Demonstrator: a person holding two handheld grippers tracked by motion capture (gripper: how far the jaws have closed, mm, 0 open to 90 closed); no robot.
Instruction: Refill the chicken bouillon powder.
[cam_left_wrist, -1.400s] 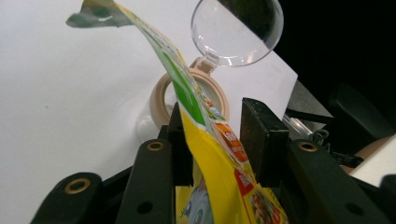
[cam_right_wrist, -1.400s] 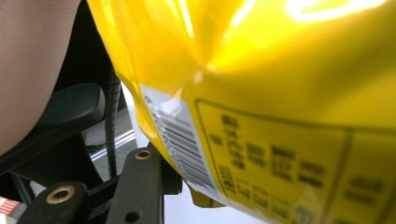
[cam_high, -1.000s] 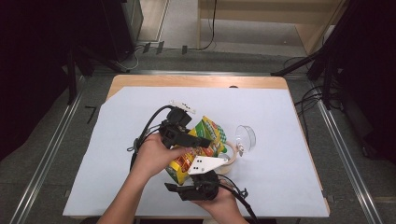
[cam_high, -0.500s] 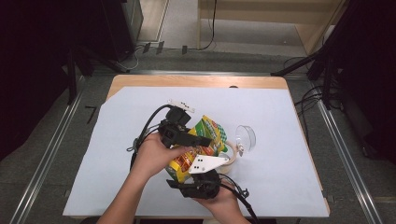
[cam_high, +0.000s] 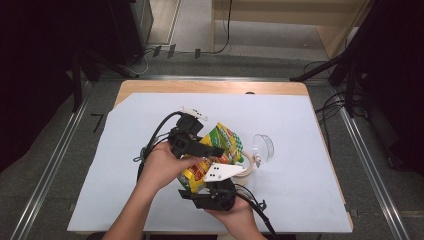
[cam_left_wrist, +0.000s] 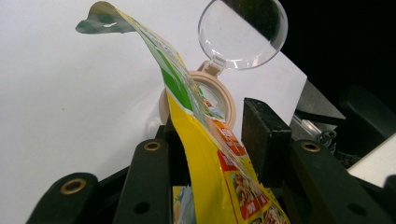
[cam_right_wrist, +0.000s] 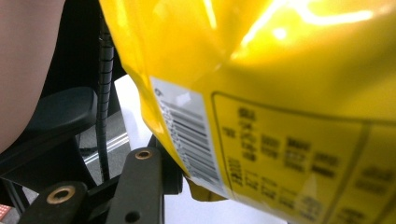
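Table (cam_high: 300, 125) under white sheet; I work near its front edge. Bag (cam_high: 220, 150), yellow-green snack pouch, hangs lifted between both grippers over the jar (cam_high: 246, 167), I judge for pouring. Left gripper (cam_high: 207, 150) holds one edge: its own view has the film running between the jaws, one pad (cam_left_wrist: 266, 135) seemingly standing off, so I cannot tell if it clamps. Right gripper (cam_high: 210, 192) supports from below; its jaws have just been closing, bag against them, grip unclear. Left gripper view alone gives the jar's open mouth and clear lid (cam_left_wrist: 243, 30); right gripper view gives the barcode (cam_right_wrist: 187, 135).
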